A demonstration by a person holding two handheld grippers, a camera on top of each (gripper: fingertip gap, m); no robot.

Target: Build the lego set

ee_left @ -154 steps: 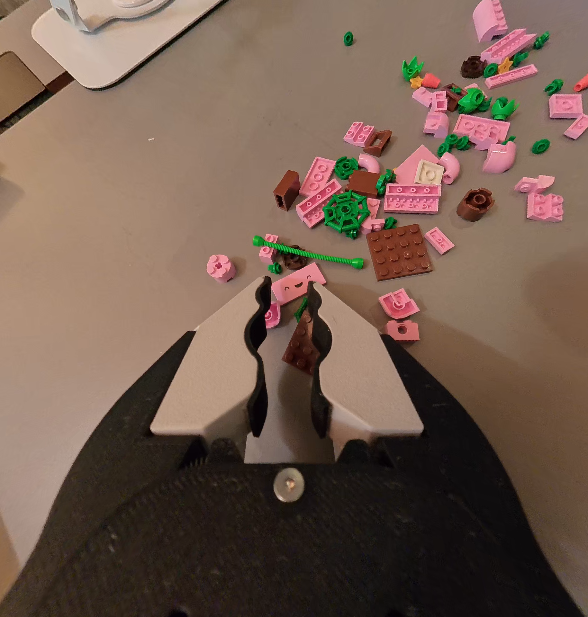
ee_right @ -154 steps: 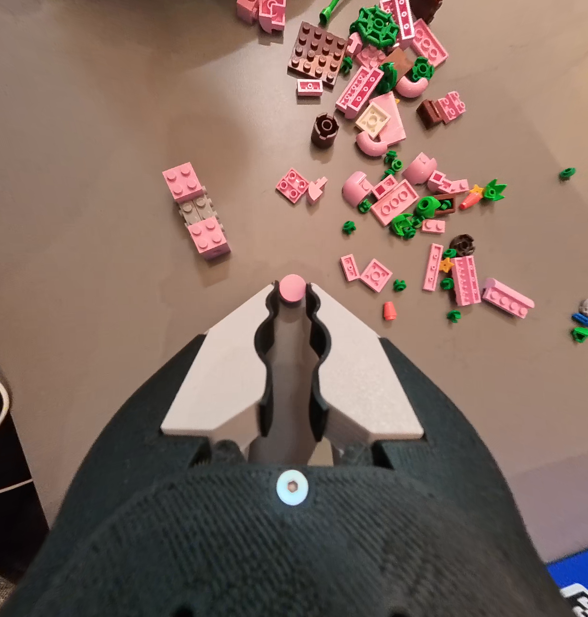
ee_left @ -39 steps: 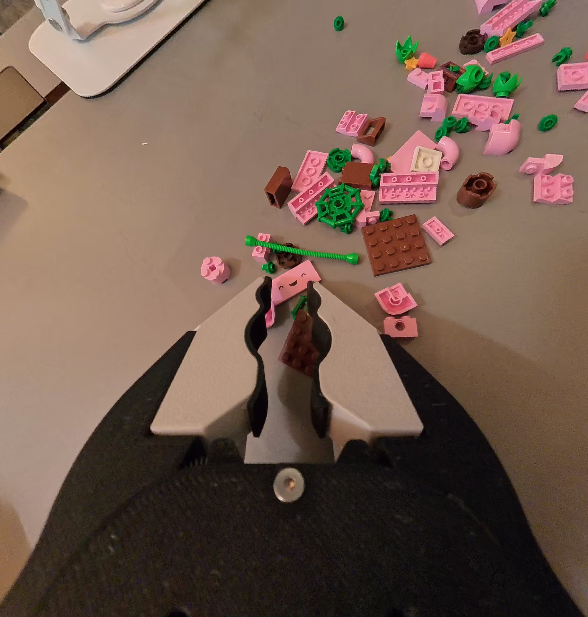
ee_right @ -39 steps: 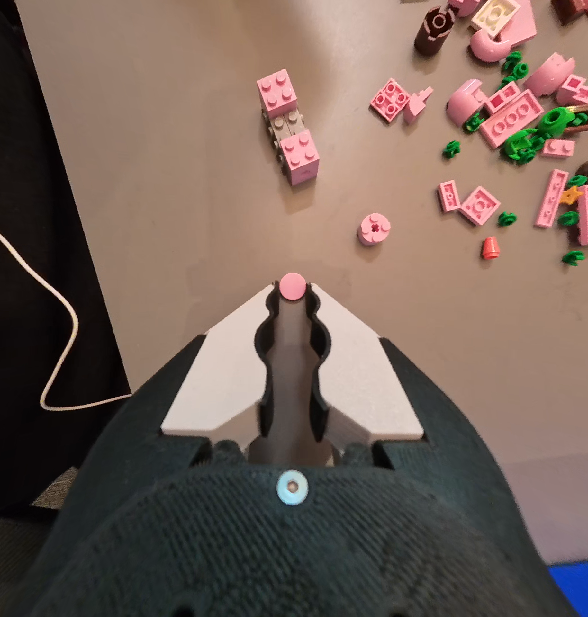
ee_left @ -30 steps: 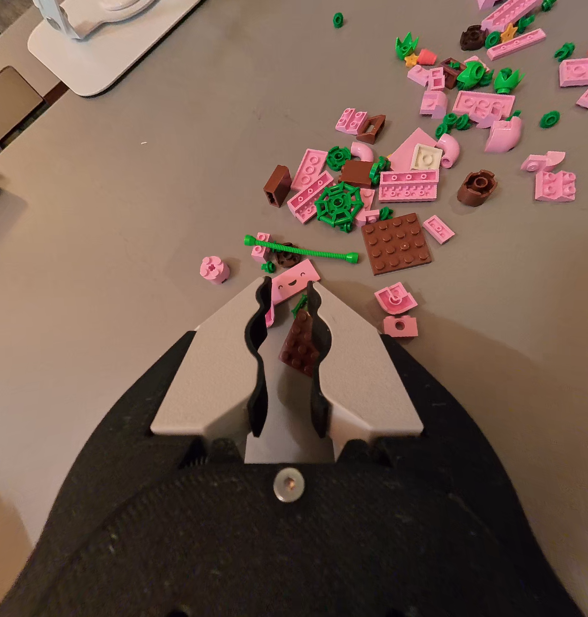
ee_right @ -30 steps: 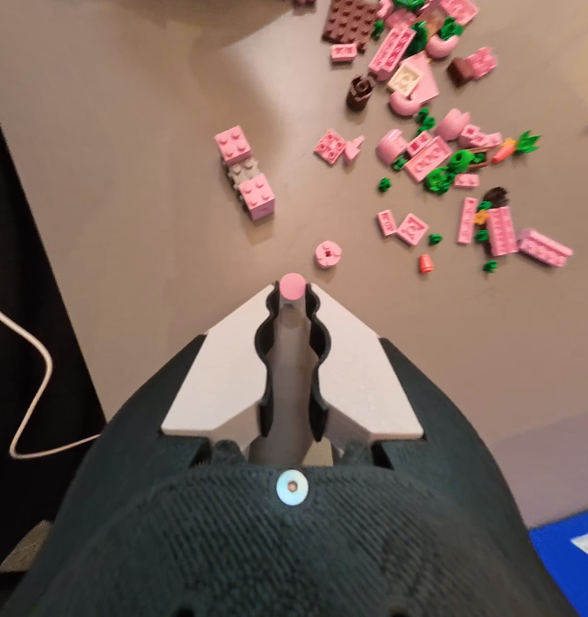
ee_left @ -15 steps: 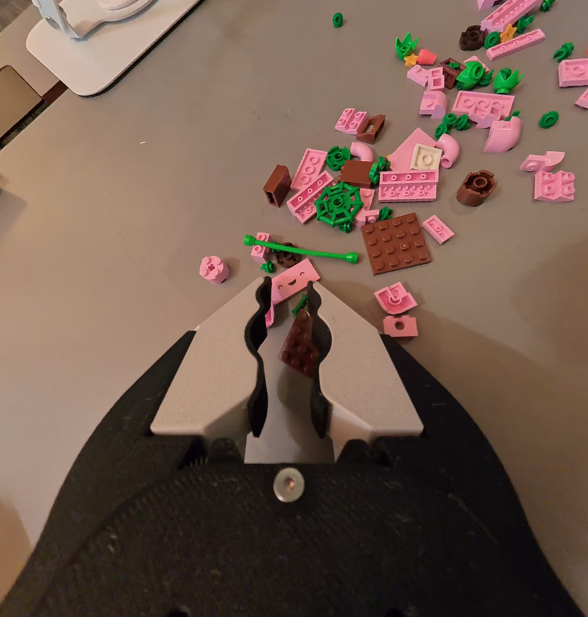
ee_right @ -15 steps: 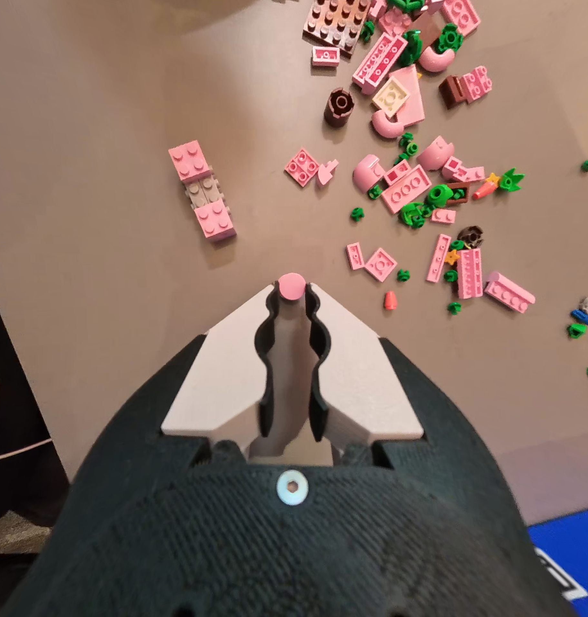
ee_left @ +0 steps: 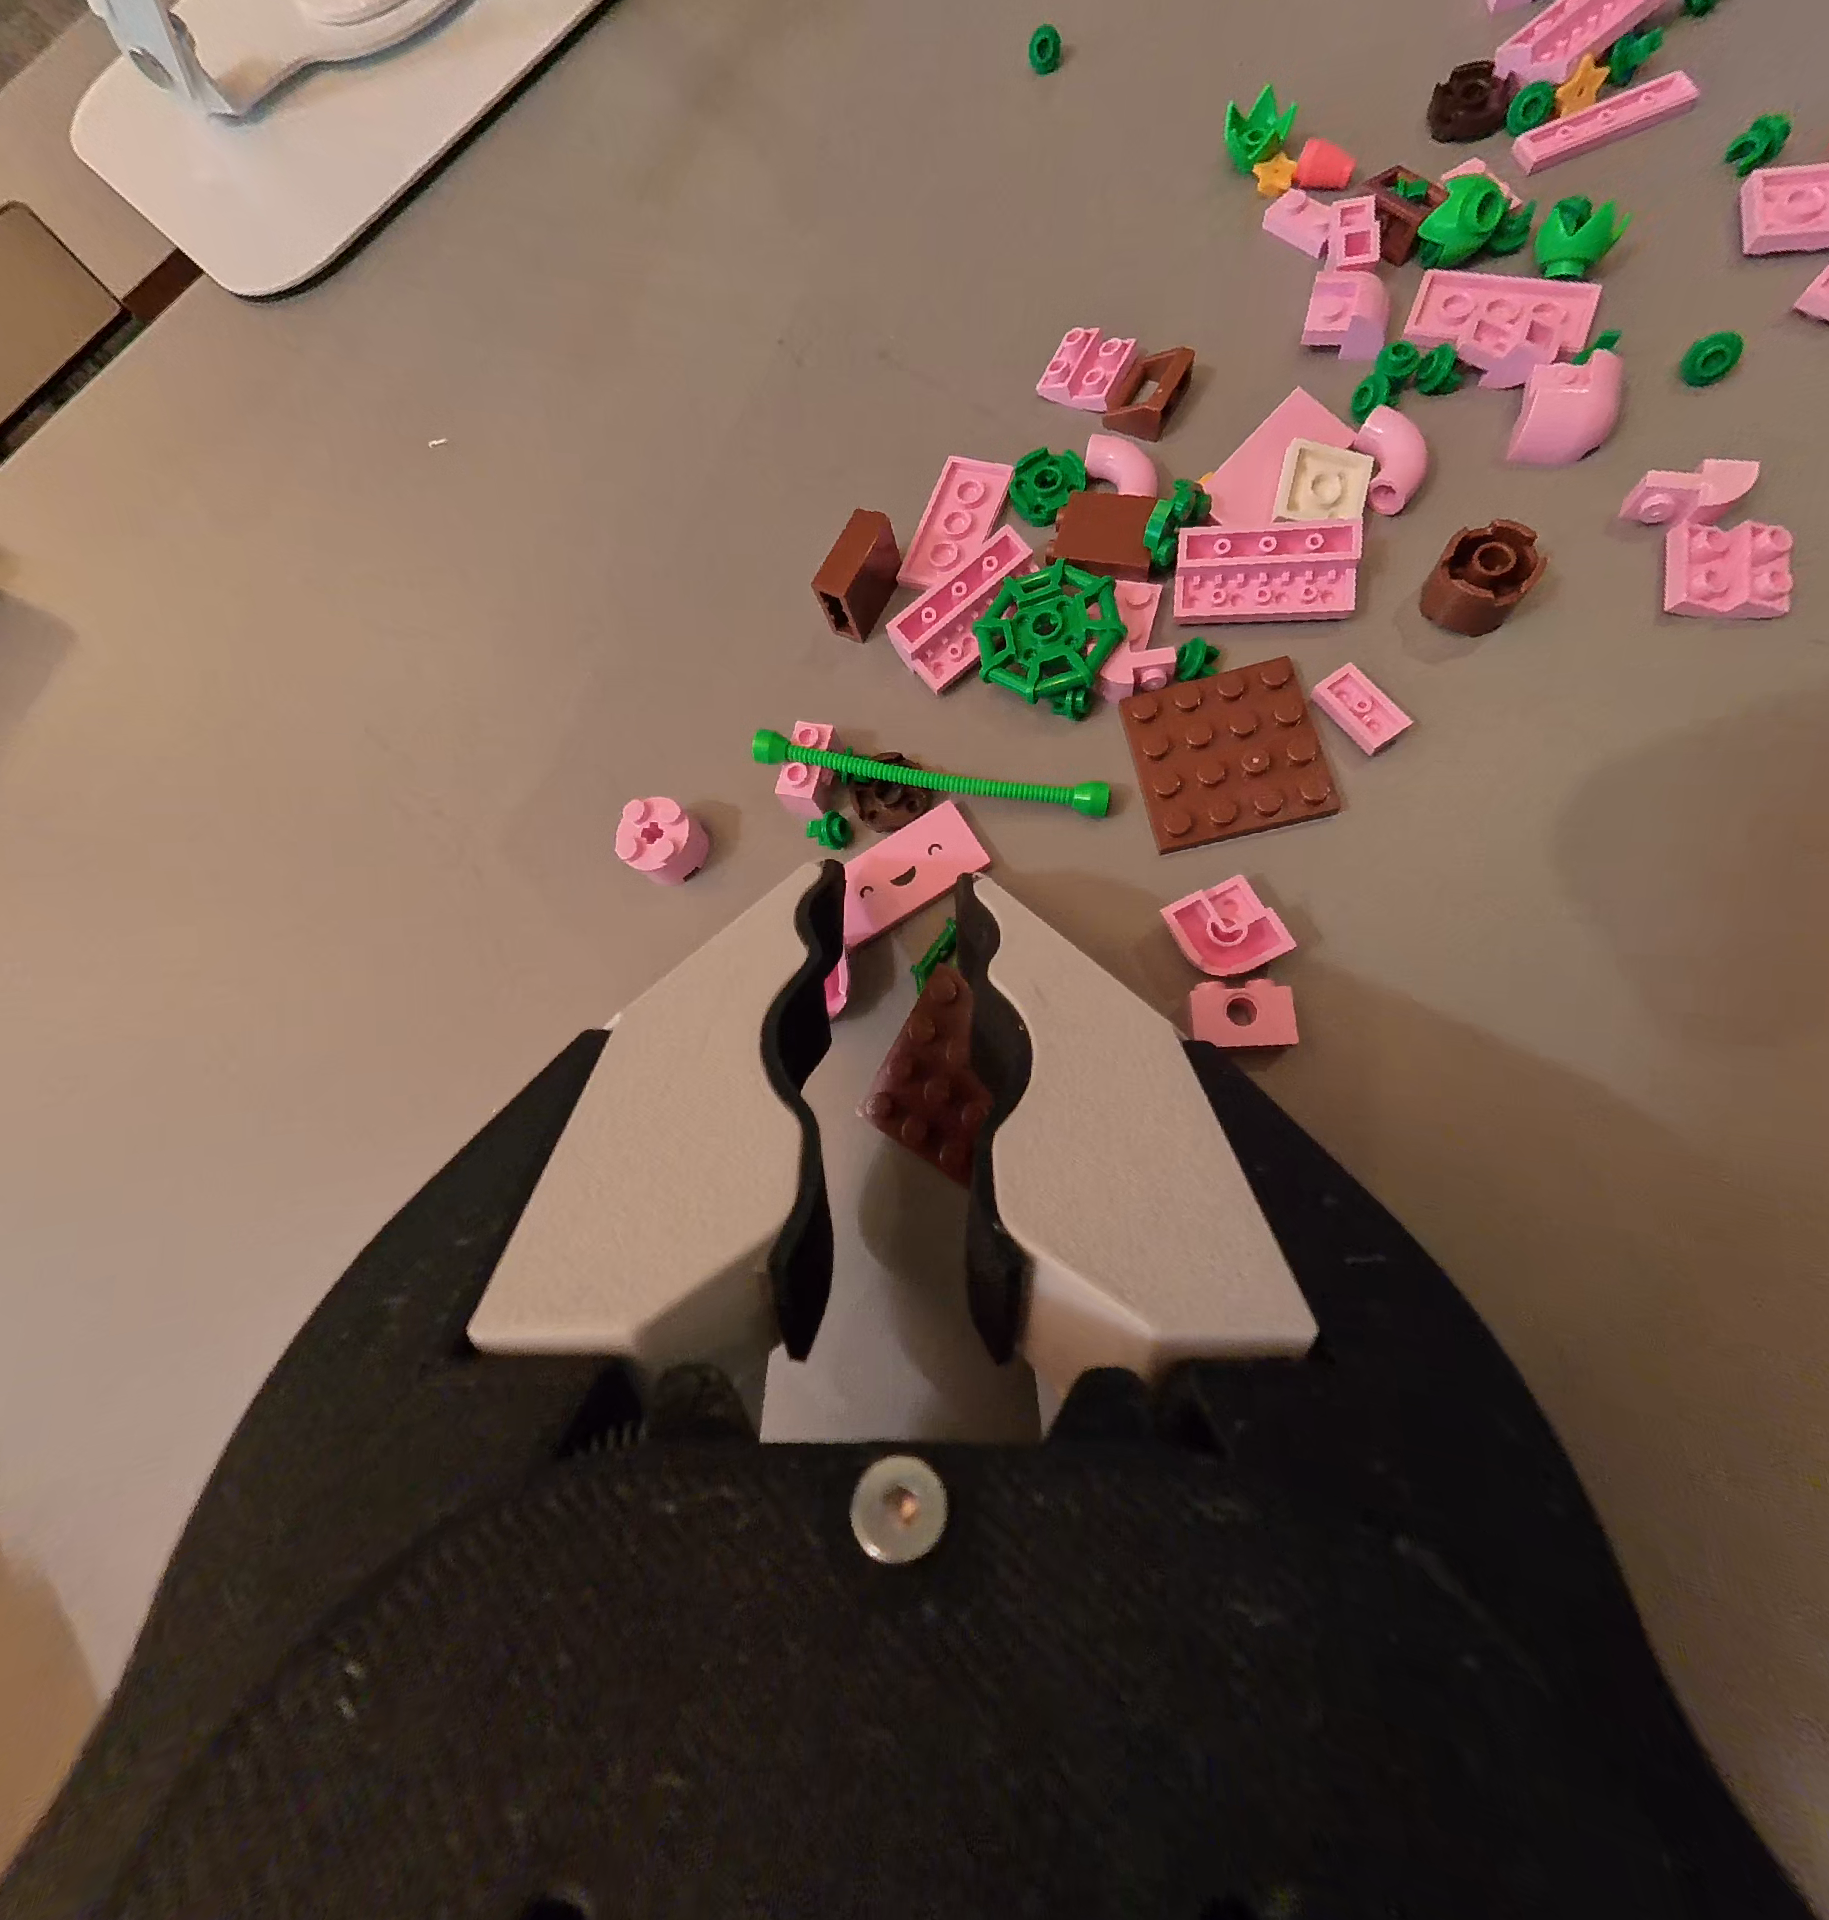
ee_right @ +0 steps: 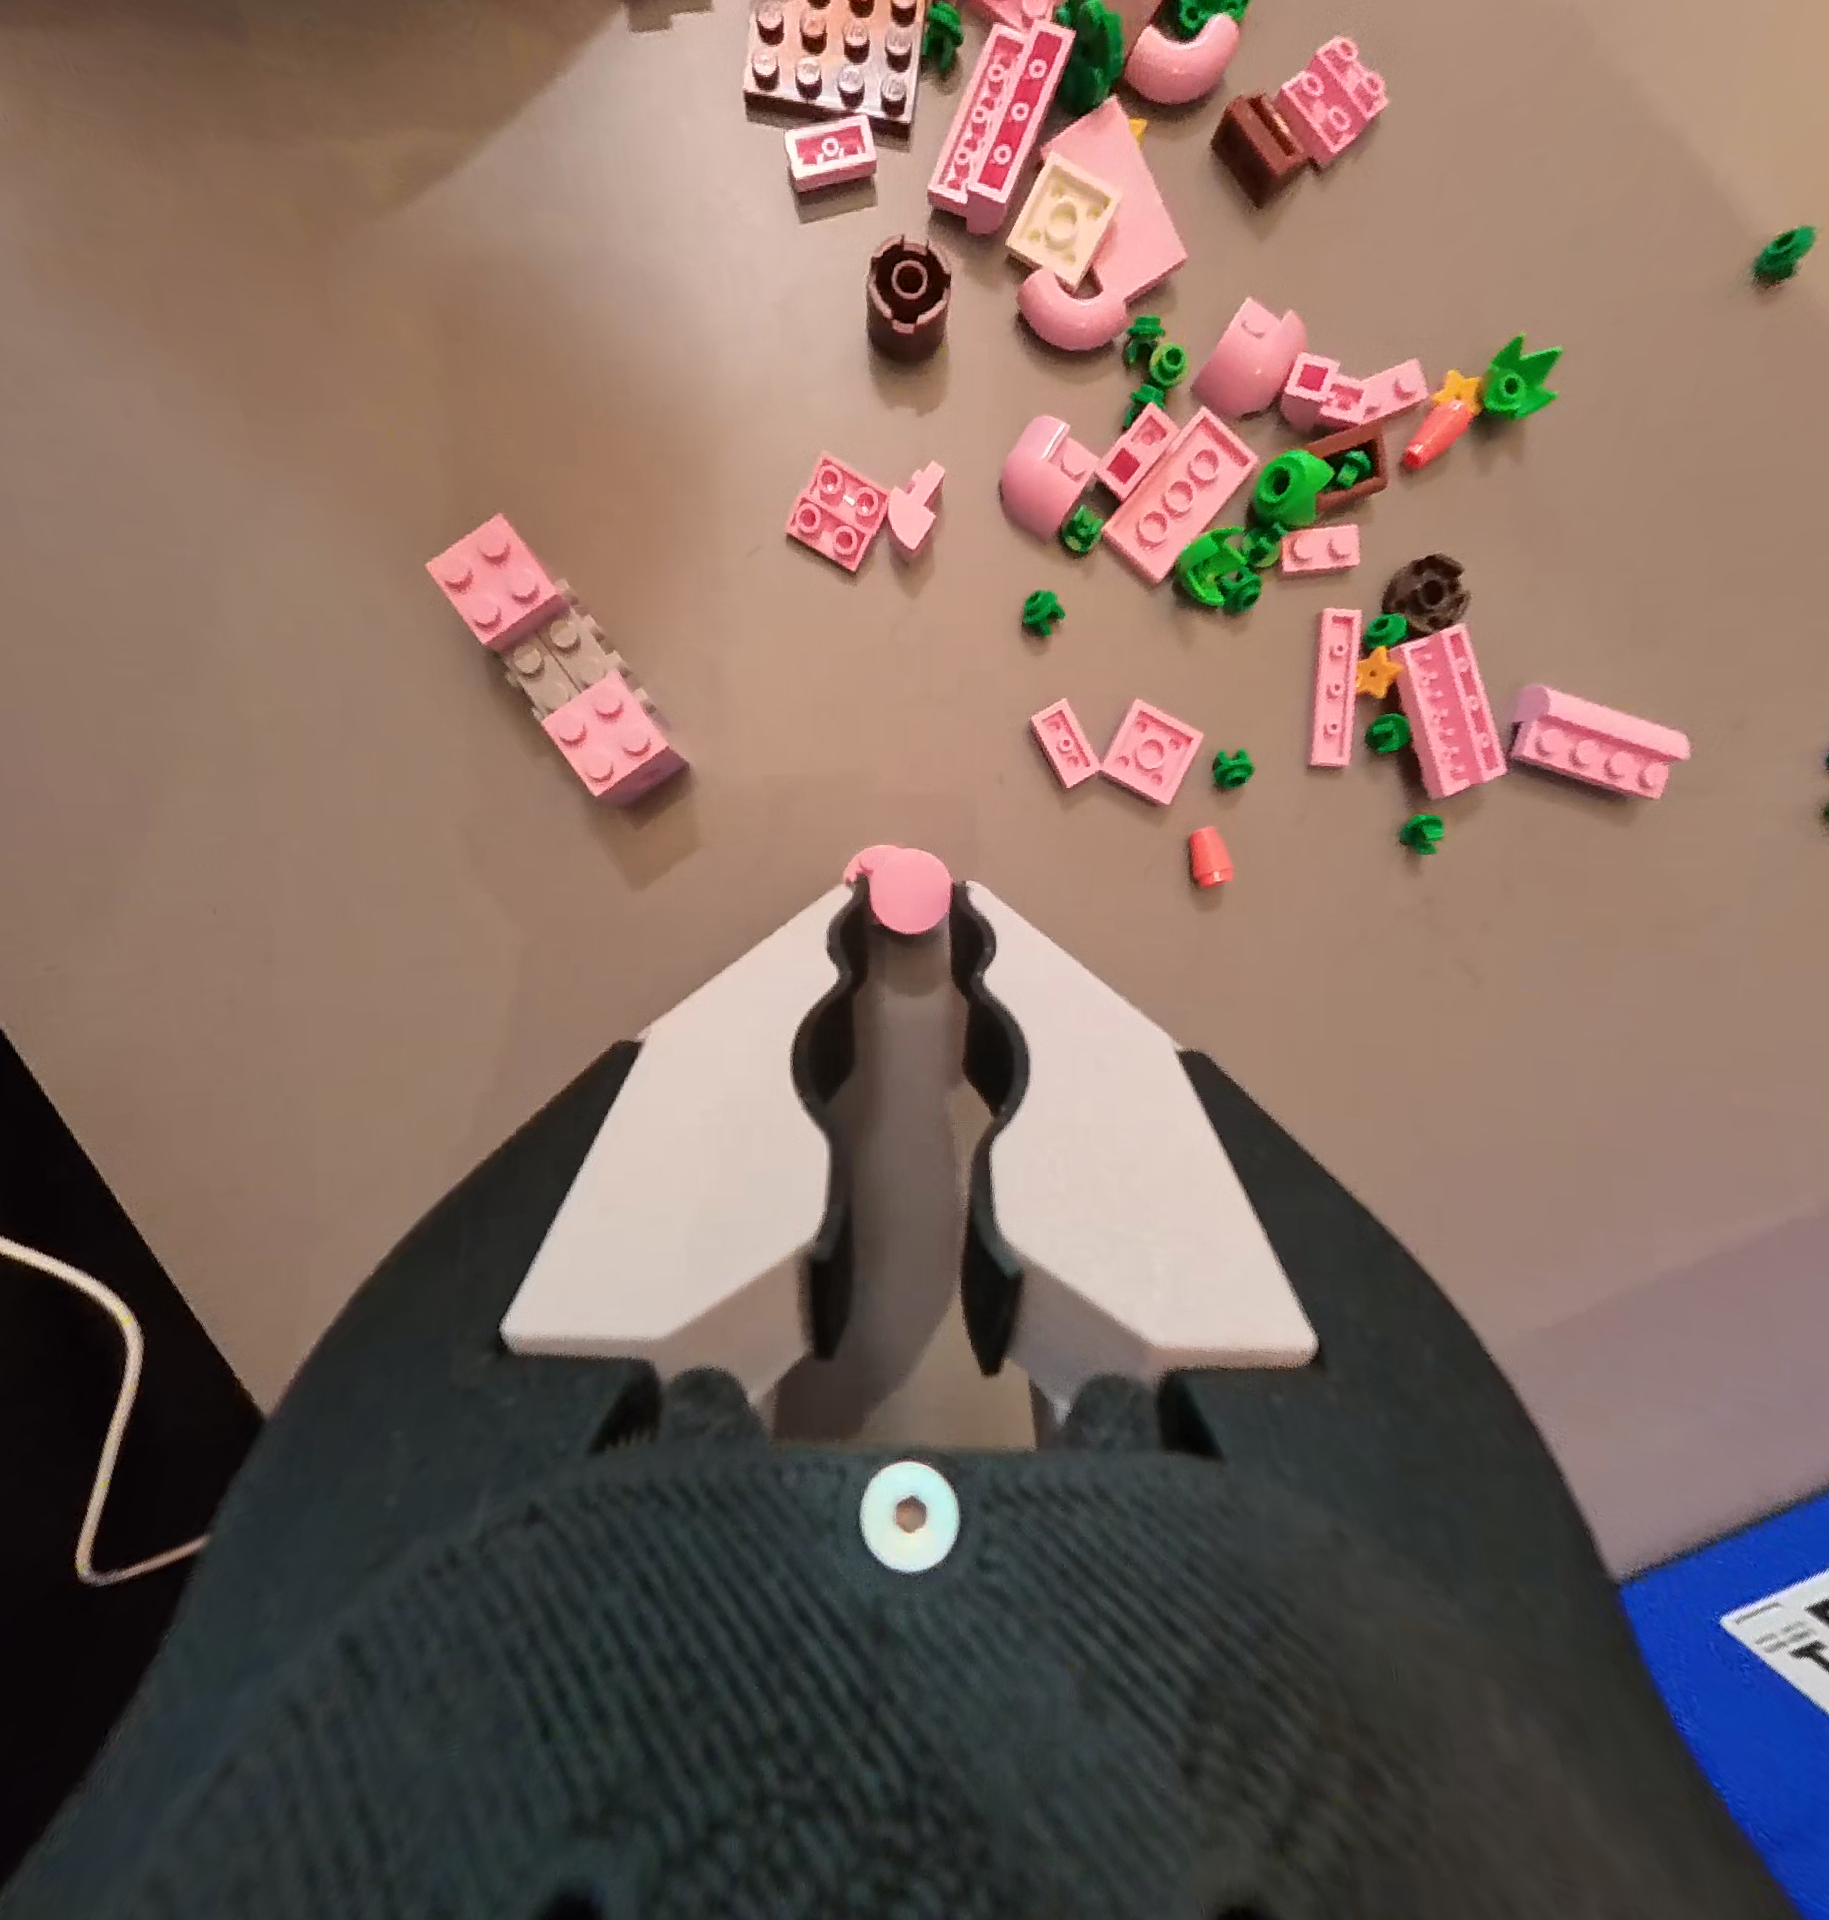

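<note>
My right gripper (ee_right: 907, 891) is shut on a flat pink round tile (ee_right: 905, 883) at its fingertips. The rim of a pink round piece (ee_right: 866, 862) peeks out on the table just beneath the tile. A pink-grey-pink brick assembly (ee_right: 557, 660) lies ahead to the left. My left gripper (ee_left: 899, 883) stands with its jaws apart, low over the table. A brown wedge plate (ee_left: 931, 1091) sits between the fingers and leans on the right one. A pink smiley tile (ee_left: 915, 857) lies at its tips, and a pink round brick (ee_left: 661, 826) lies to the left.
Loose pink, green and brown pieces lie scattered across the grey table, among them a brown square plate (ee_left: 1232, 753), a green web (ee_left: 1045, 634) and a green bar (ee_left: 931, 779). A white base plate (ee_left: 318, 135) stands far left. A blue mat (ee_right: 1772, 1621) and a white cable (ee_right: 110, 1403) lie near the table edge. About 25 cm separates my left fingertips from my right. From my left tips it is roughly 4 cm to the pink round brick (ee_left: 661, 826); from my right, 25 cm.
My right gripper has swung over the table with the pink round tile. The pink round piece that lay ahead of its tips is now under the tile. My left gripper has barely moved.
</note>
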